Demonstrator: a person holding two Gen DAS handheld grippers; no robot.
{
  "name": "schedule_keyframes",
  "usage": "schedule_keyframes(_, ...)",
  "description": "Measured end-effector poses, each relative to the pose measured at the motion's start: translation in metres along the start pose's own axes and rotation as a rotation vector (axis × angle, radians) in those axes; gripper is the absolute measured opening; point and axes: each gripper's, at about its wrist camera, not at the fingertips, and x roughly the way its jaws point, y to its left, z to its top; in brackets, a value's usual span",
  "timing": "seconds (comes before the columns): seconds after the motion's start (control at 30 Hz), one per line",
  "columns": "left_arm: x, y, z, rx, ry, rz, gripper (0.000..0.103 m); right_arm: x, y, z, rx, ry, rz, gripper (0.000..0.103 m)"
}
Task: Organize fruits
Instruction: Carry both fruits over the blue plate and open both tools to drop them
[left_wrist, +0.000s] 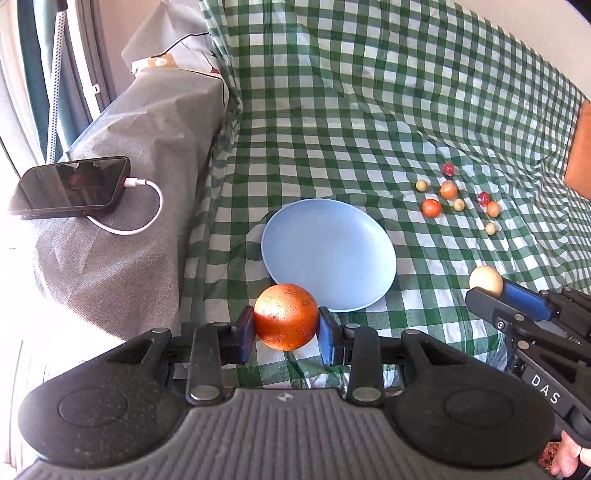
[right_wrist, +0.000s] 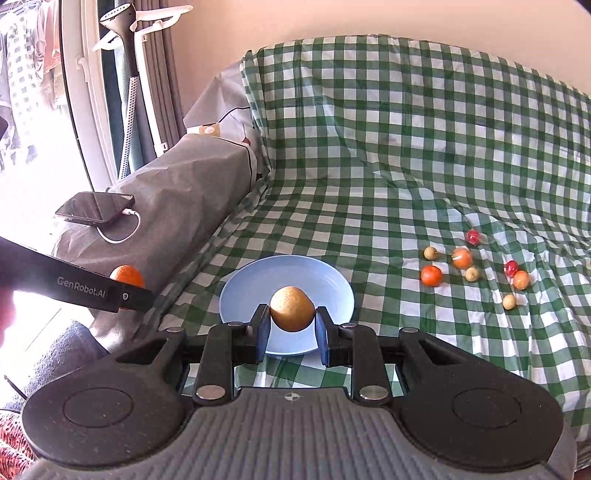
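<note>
Left wrist view is showing the left gripper (left_wrist: 285, 328) clamping the orange (left_wrist: 285, 316) across its middle; firm, round, probably roll-prone. Right gripper (right_wrist: 291, 325) is pinching a tan fruit (right_wrist: 291, 308) likewise.

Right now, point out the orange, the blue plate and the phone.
orange (left_wrist: 285, 321): left wrist view, middle of its peel.
blue plate (left_wrist: 332, 240): left wrist view, bare centre.
phone (left_wrist: 70, 186): left wrist view, dark screen.

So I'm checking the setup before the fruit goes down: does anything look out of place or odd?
Nothing is spilled or damaged. The blue plate holds nothing, and small fruits lie scattered loose on the rumpled checkered cloth. A charging phone lies on the grey armrest, unrelated to the fruit.
</note>
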Motion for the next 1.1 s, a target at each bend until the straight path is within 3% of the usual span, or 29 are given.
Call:
schedule_keyframes(0.63, 0.005, 0.001, 0.002, -0.003, 0.01, 0.003, 0.038, 0.003, 0.001, 0.0, 0.01, 0.008, -0.007, 0.027)
schedule_keyframes(1.1, 0.034, -0.004, 0.017, 0.002, 0.041, 0.021, 0.039, 0.024, -0.008, -0.003, 0.028, 0.051, -0.008, 0.027)
